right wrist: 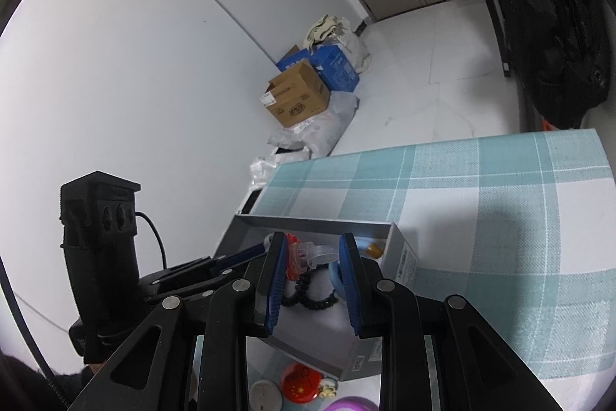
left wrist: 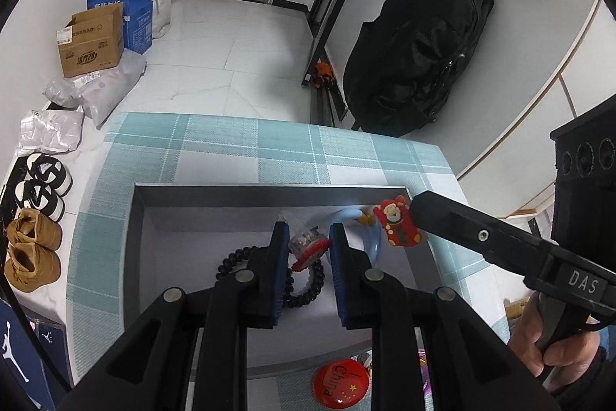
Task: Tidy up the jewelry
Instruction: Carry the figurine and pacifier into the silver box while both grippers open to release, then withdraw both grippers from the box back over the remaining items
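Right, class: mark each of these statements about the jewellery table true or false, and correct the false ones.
1. The black bead bracelet lies inside the grey tray. True.
2. The tablecloth is plain red. False: it has teal and white checks.
3. The round red badge sits inside the tray. False: it lies on the cloth outside the tray's near wall.
4. A small Santa figure lies in the tray near its far right corner. True.
5. The blue ring hangs on the wall. False: it lies in the tray beside the Santa figure.
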Demonstrator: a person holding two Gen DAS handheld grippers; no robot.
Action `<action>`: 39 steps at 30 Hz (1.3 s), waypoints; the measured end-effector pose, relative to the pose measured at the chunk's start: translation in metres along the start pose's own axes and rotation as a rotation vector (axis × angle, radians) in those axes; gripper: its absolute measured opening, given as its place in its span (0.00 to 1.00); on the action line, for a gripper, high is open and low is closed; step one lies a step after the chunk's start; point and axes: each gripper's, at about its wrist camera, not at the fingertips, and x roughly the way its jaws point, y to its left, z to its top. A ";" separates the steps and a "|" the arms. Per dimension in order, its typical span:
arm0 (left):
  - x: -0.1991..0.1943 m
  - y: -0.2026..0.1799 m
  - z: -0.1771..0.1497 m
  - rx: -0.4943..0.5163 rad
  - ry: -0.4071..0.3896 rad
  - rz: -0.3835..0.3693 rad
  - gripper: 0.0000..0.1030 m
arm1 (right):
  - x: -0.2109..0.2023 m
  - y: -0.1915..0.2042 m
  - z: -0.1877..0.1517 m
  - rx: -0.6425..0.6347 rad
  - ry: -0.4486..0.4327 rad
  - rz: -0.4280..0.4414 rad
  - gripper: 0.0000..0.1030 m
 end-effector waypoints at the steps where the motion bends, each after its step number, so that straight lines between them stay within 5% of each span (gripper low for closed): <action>1: 0.001 0.000 0.000 -0.004 0.007 -0.019 0.16 | 0.001 -0.001 -0.001 0.002 0.002 -0.006 0.27; 7: 0.009 0.001 -0.003 -0.023 0.074 -0.056 0.22 | 0.000 -0.006 -0.002 0.006 0.006 -0.031 0.31; 10: 0.007 0.003 -0.005 -0.033 0.073 -0.047 0.37 | -0.005 -0.007 -0.002 0.008 -0.012 -0.023 0.42; 19: -0.018 0.017 -0.007 -0.116 -0.043 -0.055 0.43 | -0.024 -0.006 -0.005 0.009 -0.073 -0.025 0.57; 29: -0.056 0.016 -0.024 -0.106 -0.182 0.020 0.59 | -0.050 0.005 -0.013 -0.062 -0.144 -0.039 0.65; 39: -0.073 0.006 -0.049 -0.071 -0.205 0.098 0.64 | -0.080 0.027 -0.035 -0.171 -0.208 -0.047 0.79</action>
